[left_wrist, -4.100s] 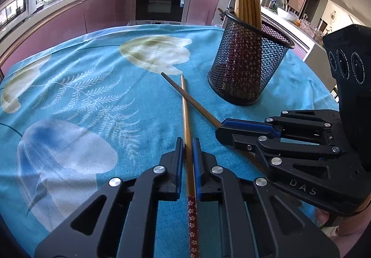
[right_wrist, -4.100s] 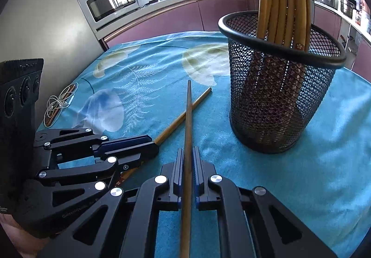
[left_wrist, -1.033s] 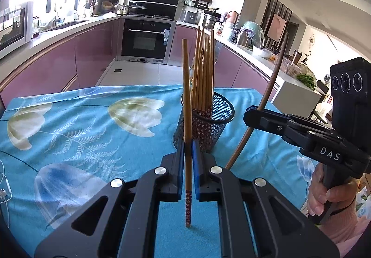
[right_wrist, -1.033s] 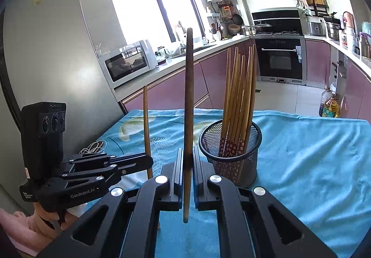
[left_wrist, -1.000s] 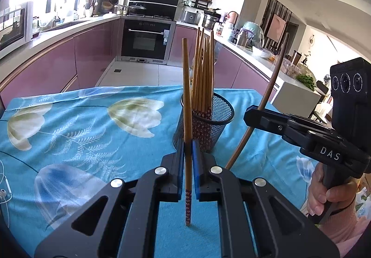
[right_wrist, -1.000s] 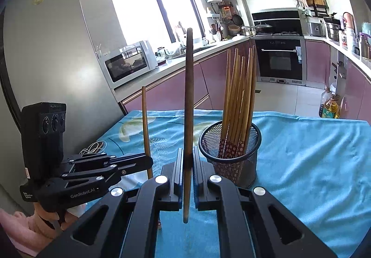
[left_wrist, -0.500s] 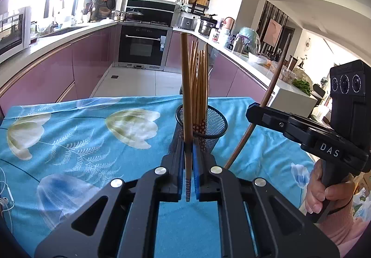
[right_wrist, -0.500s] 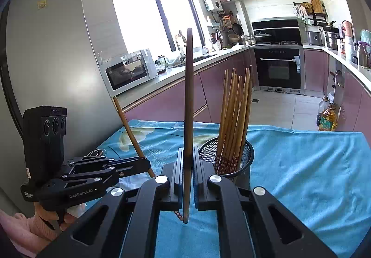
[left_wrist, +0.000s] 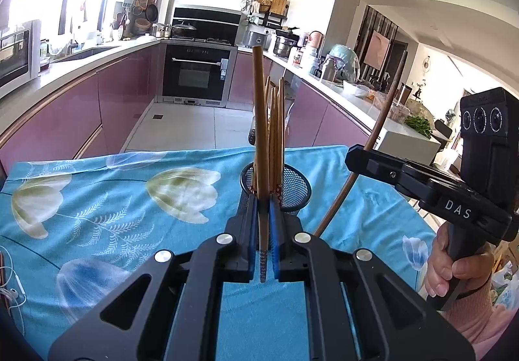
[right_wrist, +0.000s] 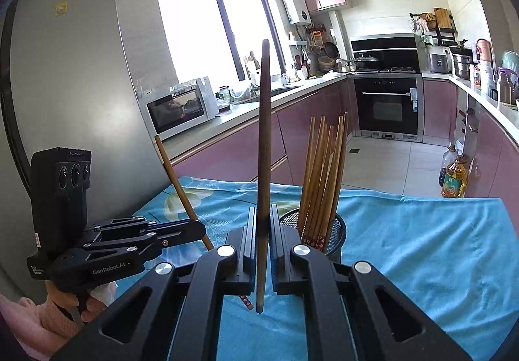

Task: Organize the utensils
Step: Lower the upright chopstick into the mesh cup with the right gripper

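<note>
Left tongs: clenched on a long light-brown wooden chopstick with a red flower-patterned end — it stands nearly upright between the blue pads, patterned end down, held above the cloth.
Right tongs: clenched on a darker brown wooden chopstick, also close to upright, its lower tip hanging below the pads.
Left tongs seen from the right wrist: its chopstick leans, upper end tilted away to the left, patterned tip low near the cloth.
Right tongs seen from the left wrist: its chopstick slants up and to the right.
Holder: a round black wire-mesh cup stands on the worktop just beyond both tongs, a bundle of matching wooden chopsticks standing in it, patterned ends down.
Position: both held chopsticks are outside the cup — the left one lines up in front of it in the left wrist view.
Worktop: covered by a turquoise cloth printed with pale tulips.
Edge: white earphone cable lies at the cloth's left side.
</note>
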Demonstrator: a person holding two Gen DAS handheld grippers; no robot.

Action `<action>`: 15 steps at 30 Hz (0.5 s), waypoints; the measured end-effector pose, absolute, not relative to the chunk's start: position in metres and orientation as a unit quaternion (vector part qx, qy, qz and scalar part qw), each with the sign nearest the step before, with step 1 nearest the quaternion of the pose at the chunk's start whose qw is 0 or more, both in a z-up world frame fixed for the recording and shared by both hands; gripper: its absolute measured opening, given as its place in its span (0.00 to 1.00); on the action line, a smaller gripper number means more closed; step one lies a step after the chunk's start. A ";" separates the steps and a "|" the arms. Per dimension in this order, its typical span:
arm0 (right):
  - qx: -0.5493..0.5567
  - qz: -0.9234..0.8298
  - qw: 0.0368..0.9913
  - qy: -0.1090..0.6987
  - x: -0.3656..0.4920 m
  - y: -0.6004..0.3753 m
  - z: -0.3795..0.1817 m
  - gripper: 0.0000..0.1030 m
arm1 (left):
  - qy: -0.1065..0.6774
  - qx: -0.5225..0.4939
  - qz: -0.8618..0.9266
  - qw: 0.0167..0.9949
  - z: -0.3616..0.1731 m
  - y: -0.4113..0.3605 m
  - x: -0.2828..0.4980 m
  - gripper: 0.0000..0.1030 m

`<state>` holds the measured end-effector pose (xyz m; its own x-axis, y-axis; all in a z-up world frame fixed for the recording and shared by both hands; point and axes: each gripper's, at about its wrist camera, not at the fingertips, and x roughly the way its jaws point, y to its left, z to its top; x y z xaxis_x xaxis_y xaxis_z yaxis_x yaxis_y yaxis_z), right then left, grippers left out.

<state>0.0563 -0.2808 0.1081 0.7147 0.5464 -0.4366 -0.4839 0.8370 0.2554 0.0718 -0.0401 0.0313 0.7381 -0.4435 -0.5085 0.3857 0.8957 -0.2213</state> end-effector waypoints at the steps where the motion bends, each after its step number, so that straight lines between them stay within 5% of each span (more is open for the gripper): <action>1: 0.062 0.279 0.925 0.253 0.056 -0.281 0.110 0.06 | 0.283 -0.050 -0.223 0.932 0.034 -0.040 0.072 0.07; 15: 0.062 0.281 0.929 0.232 0.059 -0.286 0.127 0.06 | 0.254 -0.048 -0.229 0.938 0.060 -0.041 0.070 0.07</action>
<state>0.0593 -0.2859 0.1266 0.7351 0.5500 -0.3963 -0.4928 0.8350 0.2447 0.0695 -0.0414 0.0603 0.7654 -0.4549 -0.4552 0.4063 0.8901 -0.2064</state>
